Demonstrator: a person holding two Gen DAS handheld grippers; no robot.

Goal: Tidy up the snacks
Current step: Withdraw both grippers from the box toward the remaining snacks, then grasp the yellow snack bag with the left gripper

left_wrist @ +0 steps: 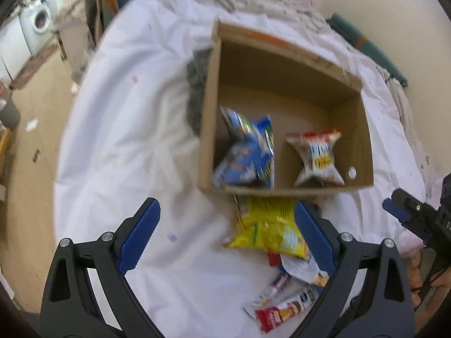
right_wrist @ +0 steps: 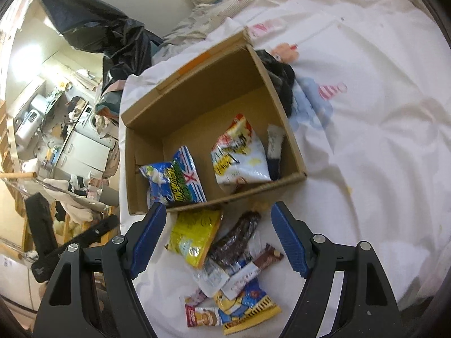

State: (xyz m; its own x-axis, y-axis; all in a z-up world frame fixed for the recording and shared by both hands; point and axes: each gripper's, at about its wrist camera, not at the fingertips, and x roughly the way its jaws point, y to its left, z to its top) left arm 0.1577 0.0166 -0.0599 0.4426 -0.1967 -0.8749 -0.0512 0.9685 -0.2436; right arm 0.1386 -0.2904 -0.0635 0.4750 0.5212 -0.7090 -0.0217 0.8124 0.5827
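Sitting on the white bedsheet, one cardboard box holds two snack bags, a blue one at 9 o'clock and a white one at 3, plus a slim packet against its right wall. Just outside the near wall lie one yellow bag, one dark wrapper and several small bars, count unclear. Left gripper and right gripper both hang wide open above that pile, holding nothing.

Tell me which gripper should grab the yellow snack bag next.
Probably left. The left gripper is open, with the yellow bag beside one pad; the right gripper hovers over the whole pile.
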